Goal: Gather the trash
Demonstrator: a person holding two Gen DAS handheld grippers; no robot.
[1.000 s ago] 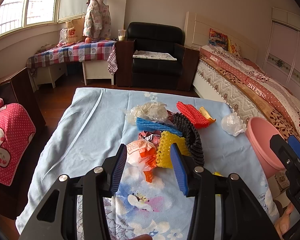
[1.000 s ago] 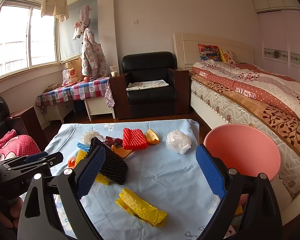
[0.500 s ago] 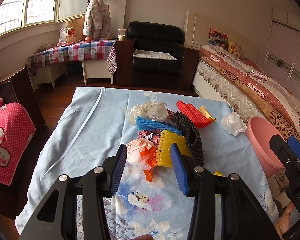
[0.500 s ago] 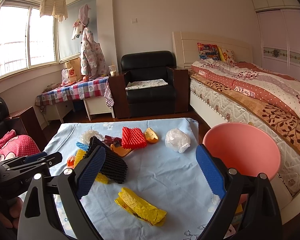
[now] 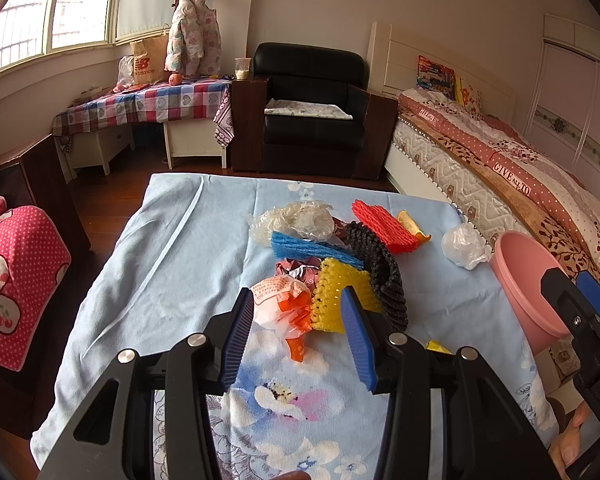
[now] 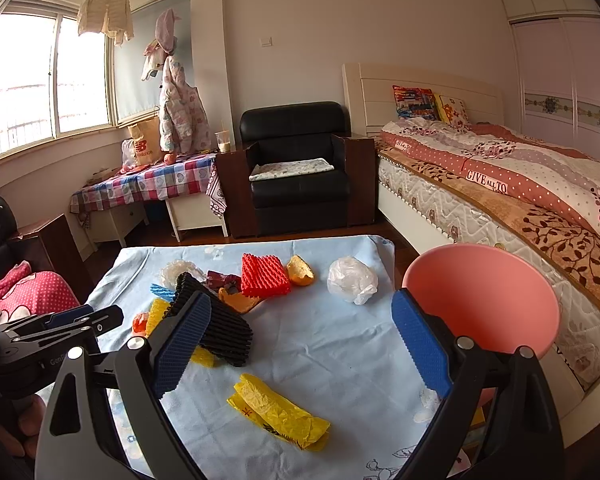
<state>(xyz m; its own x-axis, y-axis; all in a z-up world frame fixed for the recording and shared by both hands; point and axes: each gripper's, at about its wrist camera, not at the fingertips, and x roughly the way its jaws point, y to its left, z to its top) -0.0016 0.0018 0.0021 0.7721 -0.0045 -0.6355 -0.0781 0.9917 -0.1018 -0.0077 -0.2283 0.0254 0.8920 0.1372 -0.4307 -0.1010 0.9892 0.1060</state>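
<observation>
Pale blue floral cloth (image 5: 172, 264) covers the table, and the trash lies in a loose heap at mid-frame of the left wrist view: a clear crumpled plastic bag (image 5: 296, 220), a blue foam net (image 5: 308, 246), a red foam net (image 5: 384, 226), a black foam net (image 5: 380, 268), a yellow foam net (image 5: 336, 292) and an orange-and-white wrapper (image 5: 280, 304). A white plastic ball (image 5: 462, 246) sits apart to the right, near the pink basin (image 5: 520, 276) at the table's right edge. The left gripper (image 5: 296, 344) hangs spread just short of the wrapper, nothing between its pads. In the right wrist view, the right gripper (image 6: 300, 344) is spread wide and empty above a yellow plastic bag (image 6: 278, 412) at lower centre.
</observation>
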